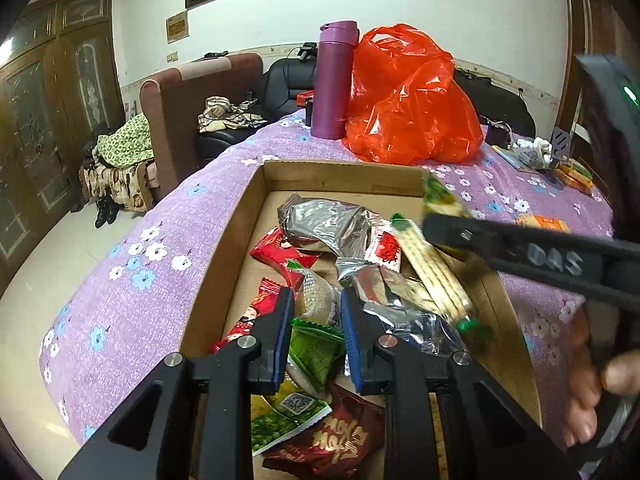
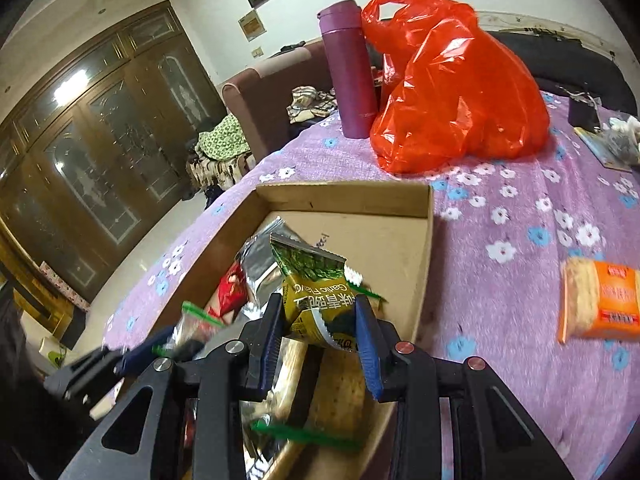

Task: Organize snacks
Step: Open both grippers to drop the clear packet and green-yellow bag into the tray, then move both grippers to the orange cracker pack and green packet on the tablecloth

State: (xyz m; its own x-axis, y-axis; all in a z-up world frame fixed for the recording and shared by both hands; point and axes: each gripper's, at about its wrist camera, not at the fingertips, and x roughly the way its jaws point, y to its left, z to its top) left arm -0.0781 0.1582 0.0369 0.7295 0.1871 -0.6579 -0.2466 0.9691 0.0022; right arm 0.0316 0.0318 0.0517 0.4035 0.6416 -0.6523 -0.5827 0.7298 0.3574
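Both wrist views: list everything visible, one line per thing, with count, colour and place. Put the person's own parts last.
cardboard box: one, brown, on the bedspread, holding loose snacks
snack packets in the box: several, silver, red, green; exact count unclear
green snack packet: one, green-yellow, clamped in the right gripper over the box
orange cracker pack: one, orange, on the bedspread right of the box
plastic bag: one, orange-red, behind the box
bottle: one, purple, upright left of the bag
bedspread: one, purple with flowers, under everything
armchair: one, brown, background
left gripper: black with blue pads, closed on a packet in the box
right gripper: black with blue pads
hand: one, right edge of the left view
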